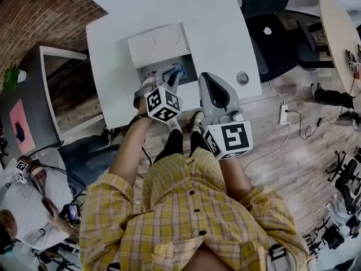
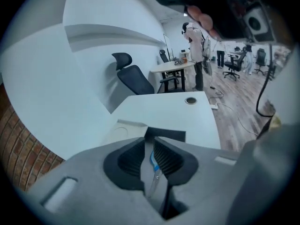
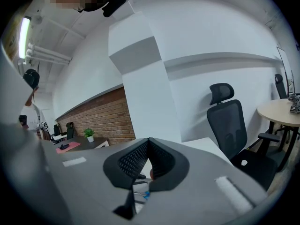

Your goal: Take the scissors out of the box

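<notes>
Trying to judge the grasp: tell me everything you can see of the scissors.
The scissors show a blue plastic handle and a thin, pale metal part, likely a blade. They sit pinched in the narrow gap between the left gripper's fingers. In the head view the blue handle lies over the open white box's dark inside. The rest is hidden.

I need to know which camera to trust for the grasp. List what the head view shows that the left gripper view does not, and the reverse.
Only the head view: the two marker cubes, and another person at lower left. Only the left gripper view: the left gripper with its jaws closed on the scissors, blue handle and blade in the slit between them, and people standing far across the room. Both: the white table, the open box, the round hole in the table.
</notes>
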Demonstrator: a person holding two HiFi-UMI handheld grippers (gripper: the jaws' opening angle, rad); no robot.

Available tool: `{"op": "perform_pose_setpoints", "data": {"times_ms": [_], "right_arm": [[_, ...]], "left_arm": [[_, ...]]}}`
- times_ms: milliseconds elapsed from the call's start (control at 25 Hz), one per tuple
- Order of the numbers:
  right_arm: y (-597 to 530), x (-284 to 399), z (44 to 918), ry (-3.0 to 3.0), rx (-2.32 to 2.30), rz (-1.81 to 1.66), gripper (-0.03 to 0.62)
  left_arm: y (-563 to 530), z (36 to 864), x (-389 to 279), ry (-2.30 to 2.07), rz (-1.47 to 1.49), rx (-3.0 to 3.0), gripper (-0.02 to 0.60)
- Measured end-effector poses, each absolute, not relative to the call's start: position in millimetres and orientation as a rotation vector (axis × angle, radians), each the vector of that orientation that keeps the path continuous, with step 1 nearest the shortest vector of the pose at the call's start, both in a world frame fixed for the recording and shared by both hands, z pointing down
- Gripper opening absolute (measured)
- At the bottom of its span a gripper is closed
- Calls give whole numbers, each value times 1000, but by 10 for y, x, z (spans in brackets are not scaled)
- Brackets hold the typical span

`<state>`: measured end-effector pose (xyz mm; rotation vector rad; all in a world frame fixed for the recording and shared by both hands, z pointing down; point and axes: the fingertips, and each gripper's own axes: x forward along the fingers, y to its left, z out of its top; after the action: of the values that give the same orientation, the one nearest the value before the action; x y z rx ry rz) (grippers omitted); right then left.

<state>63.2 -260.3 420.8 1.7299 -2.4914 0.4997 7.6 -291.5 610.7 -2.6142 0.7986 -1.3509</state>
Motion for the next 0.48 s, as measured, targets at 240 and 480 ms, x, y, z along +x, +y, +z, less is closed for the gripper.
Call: {"op": "perform_pose_setpoints", "data": {"times_ms": [240,480], "right_arm": [[-2637,686,4242,-2484,1730,508,3],[-2638,712,4297,-2472,1735,514,3]], "left_arm": [[-2843,6553,217,567,-1522,-2592,64],[-2844,6884,268,438,-1626,-2588,68]]}}
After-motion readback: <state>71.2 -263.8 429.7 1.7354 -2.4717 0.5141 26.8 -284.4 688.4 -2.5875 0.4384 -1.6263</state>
